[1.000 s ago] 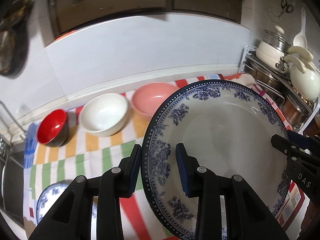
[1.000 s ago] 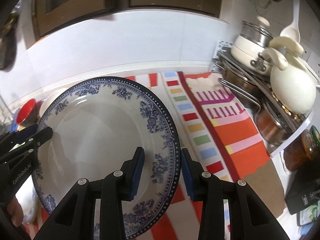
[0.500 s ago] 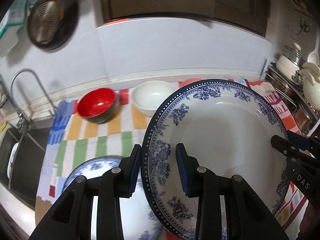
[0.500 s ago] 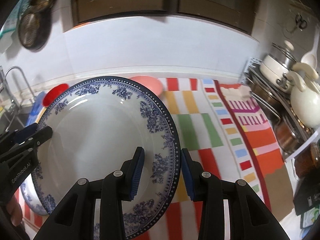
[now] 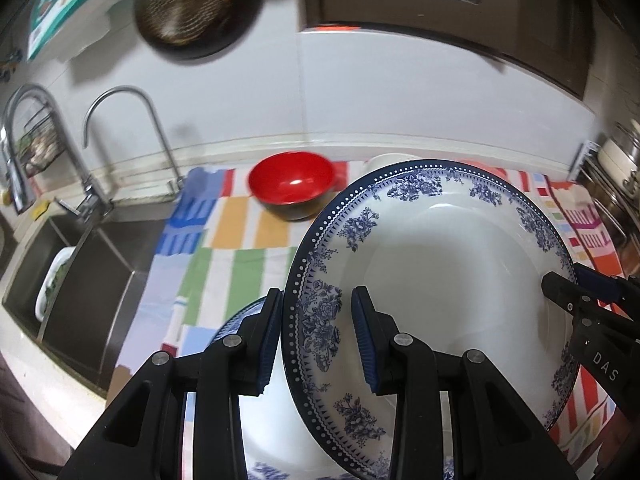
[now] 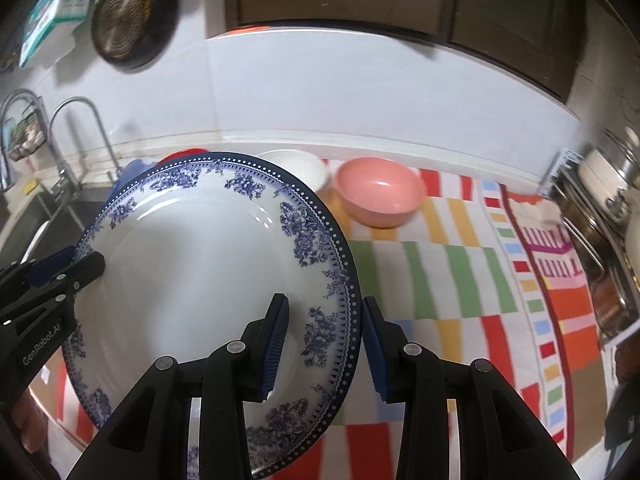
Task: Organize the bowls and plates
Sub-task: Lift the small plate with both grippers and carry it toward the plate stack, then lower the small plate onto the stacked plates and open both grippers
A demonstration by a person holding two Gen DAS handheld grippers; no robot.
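1. A large white porcelain plate with blue floral rim is carried above the bench, pinched at opposite edges by the left tool and right tool.
2. A second blue-patterned plate lies directly beneath it; stacking looks imminent.
3. A red bowl, a white bowl and a pink bowl, behind the carried plate, are not yet nested.

The blue-and-white floral plate is held tilted above a second blue-patterned plate lying on the striped cloth. At the rear of the table, a red bowl, a white bowl and a pink bowl stand upright in a row.
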